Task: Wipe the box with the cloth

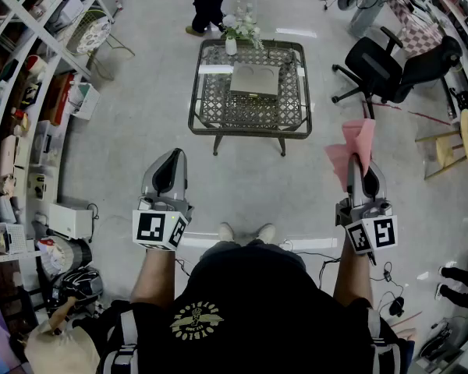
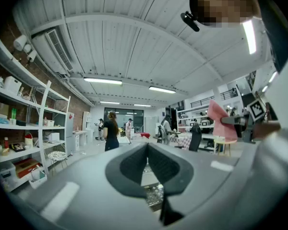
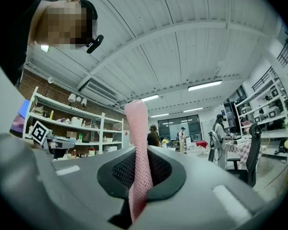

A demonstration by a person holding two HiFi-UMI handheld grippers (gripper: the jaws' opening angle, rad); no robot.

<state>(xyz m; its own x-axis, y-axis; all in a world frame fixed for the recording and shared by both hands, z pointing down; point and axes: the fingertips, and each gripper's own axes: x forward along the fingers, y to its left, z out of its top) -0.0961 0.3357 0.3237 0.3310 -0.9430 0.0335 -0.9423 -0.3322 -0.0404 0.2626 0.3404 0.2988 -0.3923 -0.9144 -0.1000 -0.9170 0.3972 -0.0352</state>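
A flat grey-beige box (image 1: 255, 79) lies on the wicker glass-topped coffee table (image 1: 210, 111) ahead of me. My right gripper (image 1: 362, 164) is shut on a pink cloth (image 1: 352, 151), which stands up from the jaws; in the right gripper view the cloth (image 3: 138, 152) runs as a strip between the closed pads. My left gripper (image 1: 171, 163) is shut with nothing in it, and its jaws (image 2: 147, 164) meet in the left gripper view. Both grippers are held up near my chest, well short of the table.
A vase of white flowers (image 1: 239, 29) stands at the table's far edge. A person (image 1: 208, 2) stands beyond it. Shelving (image 1: 31, 92) lines the left, a black office chair (image 1: 382, 68) and a wooden stool (image 1: 452, 142) sit at the right.
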